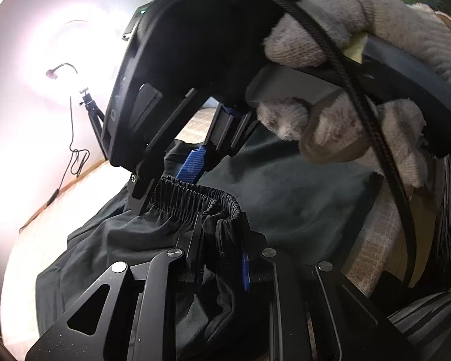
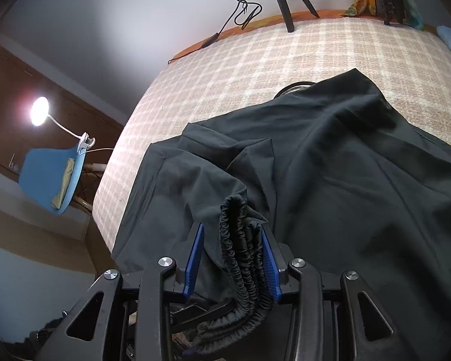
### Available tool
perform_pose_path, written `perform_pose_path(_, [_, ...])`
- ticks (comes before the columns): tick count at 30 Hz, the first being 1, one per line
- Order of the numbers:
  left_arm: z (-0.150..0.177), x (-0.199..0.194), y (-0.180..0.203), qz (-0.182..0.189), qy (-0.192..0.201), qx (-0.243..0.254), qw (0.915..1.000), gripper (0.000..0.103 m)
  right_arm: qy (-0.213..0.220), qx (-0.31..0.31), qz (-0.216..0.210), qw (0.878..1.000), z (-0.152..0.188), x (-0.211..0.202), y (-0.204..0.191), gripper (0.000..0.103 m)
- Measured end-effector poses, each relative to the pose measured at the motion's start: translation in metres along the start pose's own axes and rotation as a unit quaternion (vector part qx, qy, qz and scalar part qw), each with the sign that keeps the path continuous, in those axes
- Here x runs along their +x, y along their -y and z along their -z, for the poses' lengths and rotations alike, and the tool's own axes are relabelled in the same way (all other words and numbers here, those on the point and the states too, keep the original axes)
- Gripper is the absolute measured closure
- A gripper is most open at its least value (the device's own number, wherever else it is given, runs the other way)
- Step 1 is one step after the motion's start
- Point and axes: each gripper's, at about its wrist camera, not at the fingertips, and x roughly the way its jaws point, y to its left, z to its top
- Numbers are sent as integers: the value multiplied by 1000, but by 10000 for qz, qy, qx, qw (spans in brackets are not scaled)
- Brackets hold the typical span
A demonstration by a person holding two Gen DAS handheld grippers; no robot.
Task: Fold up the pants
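While parted partway around the gathered black elastic waistband (image 2: 243,252) in the right gripper (image 2: 233,258), blue pads not pressing; left gripper (image 1: 222,258) jaws nearly closed, pinching the same band. Beyond, dark soft pants (image 2: 330,162) spread lengthwise toward the far edge of the checked beige bed (image 2: 225,69).

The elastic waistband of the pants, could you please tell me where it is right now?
In the right wrist view the waistband hangs bunched between the right gripper's blue pads, low and central, over the dark pants spread on the checked cover.
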Motion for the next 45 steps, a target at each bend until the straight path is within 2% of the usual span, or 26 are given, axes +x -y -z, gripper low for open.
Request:
perform_pose_path(1, [4,-3,17,-11,-1,-4,10000,86,-12,29,9,10000,0,1,2,63])
perform_pose_path(3, [0,-4,23,-15,-16,-26,10000,86,-35,114,36,9999,0,3,8,71])
perform_pose_path(4, [-4,-9,25,-11,-10,-50,10000,86,-35,112,93,9999,1,4,9,79])
perform_pose_path(7, [-11,-12,24,-23,37,-92,9999,86,34,31,252,9997,3,1,12,85])
perform_pose_path(14, [-36,-24,25,-17,513,-221,9984,86,457,-236,254,9984,3,-43,6,87])
perform_pose_path(20, [-61,-20,38,223,775,-258,9964,86,702,-304,446,9961,6,-84,11,88])
perform_pose_path(26, [-80,-3,60,573,935,-427,9930,86,888,-97,668,9938,12,-119,39,88])
perform_pose_path(29, [-87,5,73,624,971,-291,9929,86,965,19,734,9926,17,-131,51,88])
perform_pose_path(31, [-79,20,67,720,993,-387,9917,86,1026,166,585,9929,18,-139,61,88])
perform_pose_path(34, [-68,21,53,796,1042,-645,9893,86,1091,326,250,9932,19,-144,67,87])
perform_pose_path(41, [-48,12,5,752,1090,-1448,9805,86,1175,229,-497,9916,3,-128,44,77])
perform_pose_path(43, [-42,11,-8,705,1072,-1630,9782,86,1203,58,-394,9919,-3,-123,32,79])
perform_pose_path(45, [-35,7,-18,623,1085,-1766,9763,86,1130,-29,-518,9922,-8,-117,22,80])
